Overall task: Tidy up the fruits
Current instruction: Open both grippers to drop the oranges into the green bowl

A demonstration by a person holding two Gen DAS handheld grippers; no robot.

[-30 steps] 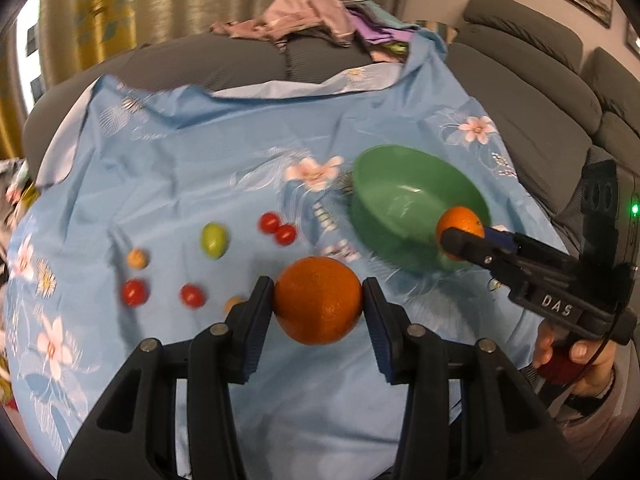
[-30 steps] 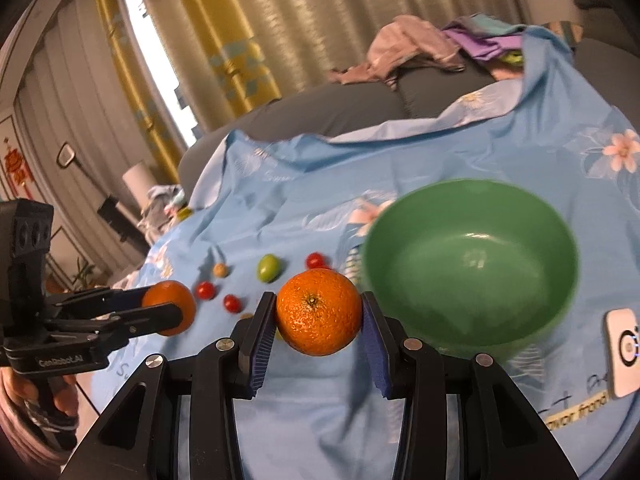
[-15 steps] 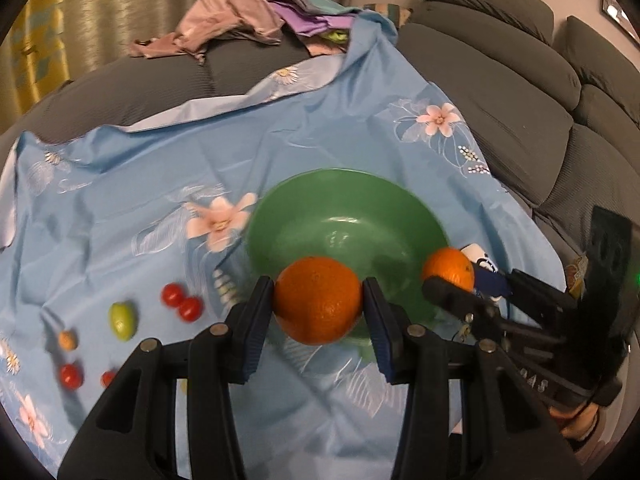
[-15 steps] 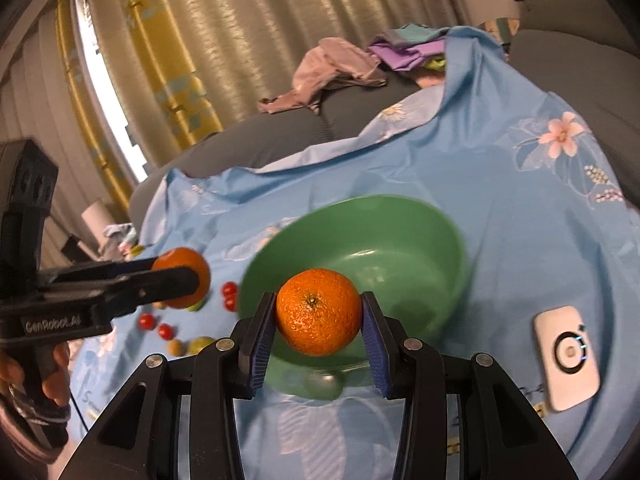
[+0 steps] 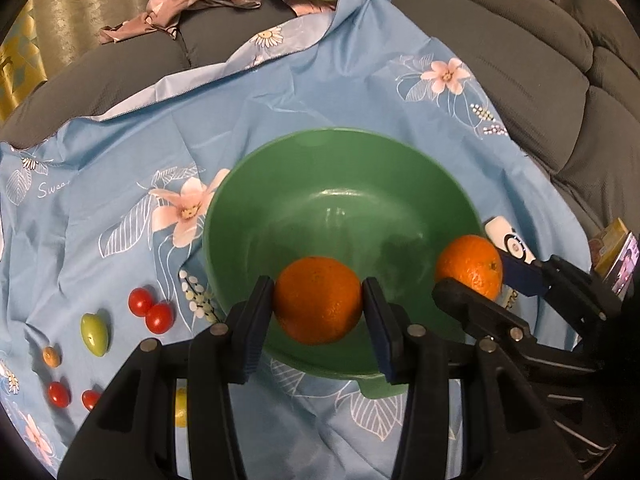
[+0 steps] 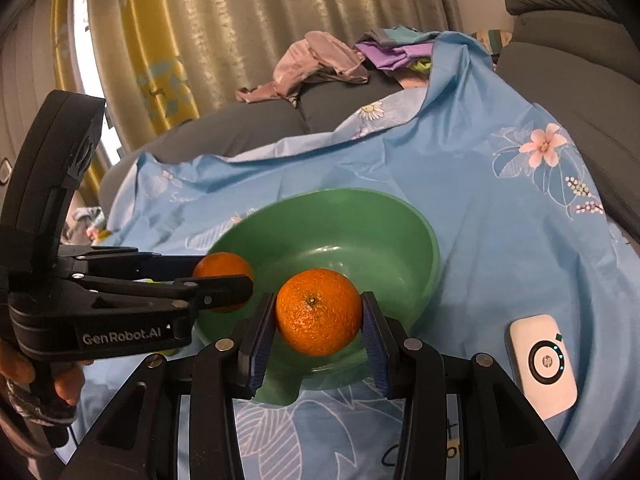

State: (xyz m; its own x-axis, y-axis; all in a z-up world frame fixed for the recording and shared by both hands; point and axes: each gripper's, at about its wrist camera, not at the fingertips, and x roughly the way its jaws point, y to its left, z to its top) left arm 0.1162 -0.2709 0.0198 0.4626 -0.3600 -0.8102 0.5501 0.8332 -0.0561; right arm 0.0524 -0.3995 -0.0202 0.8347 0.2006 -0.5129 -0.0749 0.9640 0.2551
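Gripping an orange between blue pads, left tool held over near side of green bowl, pads pressed on either side of fruit. Clamped likewise on second orange, right tool poised over near rim of same bowl, fruit's stem scar turned up toward camera. Seen from left wrist, right tool entering from lower right with its orange at bowl's right rim; seen from right wrist, left tool entering from left with its orange at bowl's left rim, person's hand wrapped round handle. Bowl interior bare, glossy, resting on blue flowered cloth spread over grey sofa. Left of bowl on cloth: two red tomatoes touching each other, green fruit just beside them, small orange fruit further left, two more red tomatoes nearer camera and apart, yellow fruit partly hidden behind tool finger. White device with ring mark flat on cloth right of bowl, near right tool. Heaped clothes on sofa back beyond cloth; curtains behind. Coloured box at right edge of left-wrist view, details unclear.
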